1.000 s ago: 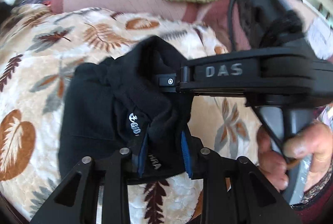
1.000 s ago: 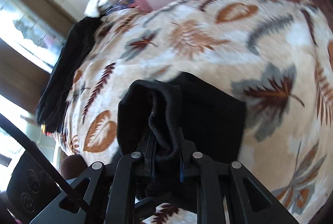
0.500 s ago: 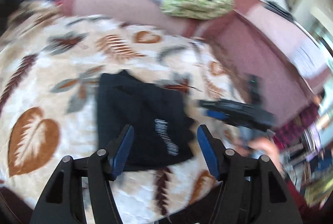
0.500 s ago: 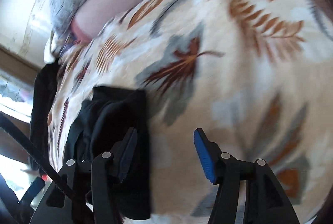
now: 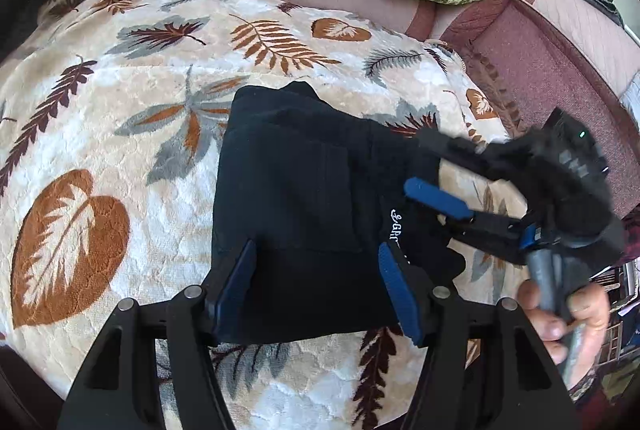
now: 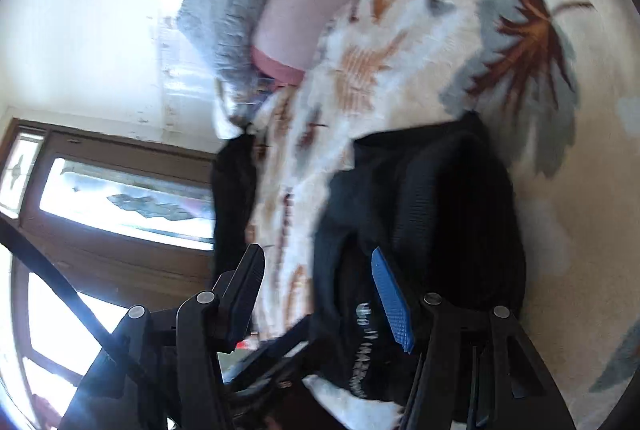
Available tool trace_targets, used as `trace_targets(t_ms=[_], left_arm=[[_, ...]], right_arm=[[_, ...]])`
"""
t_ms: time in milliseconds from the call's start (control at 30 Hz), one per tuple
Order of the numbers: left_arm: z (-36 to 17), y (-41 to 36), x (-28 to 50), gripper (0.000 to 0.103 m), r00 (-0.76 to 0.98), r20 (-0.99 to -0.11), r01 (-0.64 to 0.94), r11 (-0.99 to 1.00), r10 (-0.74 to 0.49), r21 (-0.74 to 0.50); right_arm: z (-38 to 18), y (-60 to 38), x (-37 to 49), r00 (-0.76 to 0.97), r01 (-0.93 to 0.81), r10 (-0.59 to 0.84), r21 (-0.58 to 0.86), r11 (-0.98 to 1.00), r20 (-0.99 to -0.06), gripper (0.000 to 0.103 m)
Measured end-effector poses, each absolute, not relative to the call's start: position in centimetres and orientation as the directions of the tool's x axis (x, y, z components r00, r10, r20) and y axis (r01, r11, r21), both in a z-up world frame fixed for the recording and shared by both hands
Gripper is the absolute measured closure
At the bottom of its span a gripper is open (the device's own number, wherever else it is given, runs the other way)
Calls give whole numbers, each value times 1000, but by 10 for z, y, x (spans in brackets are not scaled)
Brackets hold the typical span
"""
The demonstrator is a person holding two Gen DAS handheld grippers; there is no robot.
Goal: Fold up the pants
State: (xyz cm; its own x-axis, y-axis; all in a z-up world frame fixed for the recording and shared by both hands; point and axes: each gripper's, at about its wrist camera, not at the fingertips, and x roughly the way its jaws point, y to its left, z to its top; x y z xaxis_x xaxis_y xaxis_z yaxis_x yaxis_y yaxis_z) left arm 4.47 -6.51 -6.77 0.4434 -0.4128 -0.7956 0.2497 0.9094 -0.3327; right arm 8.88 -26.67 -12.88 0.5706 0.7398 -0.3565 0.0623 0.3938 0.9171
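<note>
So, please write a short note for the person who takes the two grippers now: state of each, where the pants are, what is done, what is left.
Left gripper: open, holding nothing, over the near edge of the pants.
Right gripper: open, empty, at the pants' right side; this view is blurred.
Pants: black, folded into a compact bundle, lying on the leaf blanket.
Done: the fold appears made and the cloth lies free of both grippers.
Left: perhaps tidy the loose edge by the white lettering; check whether one more fold is wanted.
</note>
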Motion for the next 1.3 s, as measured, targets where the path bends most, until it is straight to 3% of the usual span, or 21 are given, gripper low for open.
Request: trace_targets(t_ms=[67,133,200,333,400,467,500,733,900,1100,1300], left_arm=[[-69,-62,45,41,441,-787,255,901,-431,-351],[-73,-62,45,40,442,-786,255,901,-432,-351],[-75,-64,44,40,450,-788,257,906,-420,-336],[-65,-65,37,40,459,-791,282,910,-405,-302],[-54,-57,32,40,459,-780,278,903,-424,-327],[-45,-45,27,40,475,-762,262,897,-441,-356],[-43,-41,27,40,484,-762,253,902,-431,-349],[-63,-29,47,40,463,-811,149,933,-358,-327],[-78,-49,51,31,459,-852,190,965,-251,-181],[-78,-62,38,27,533,-835,216,976,-135,-20],[-69,-64,23,27,511,-851,230,973,-121,0]], right_arm=[[-144,-273,82,591,127,677,879,459,-439,46],[-156,-285,74,605,156,657,875,458,-451,66],[-165,-291,71,611,178,649,878,445,-453,76],[-159,-294,69,610,175,618,845,505,-496,78],[-149,-287,69,609,168,562,784,598,-560,77],[-139,-279,70,597,182,453,662,727,-662,59],[-139,-275,69,579,203,376,575,793,-723,41],[-138,-280,49,600,163,363,554,816,-712,42],[-135,-272,39,612,145,331,513,846,-719,41],[-136,-270,24,631,138,300,484,864,-715,39],[-137,-265,19,652,142,268,462,876,-709,37]])
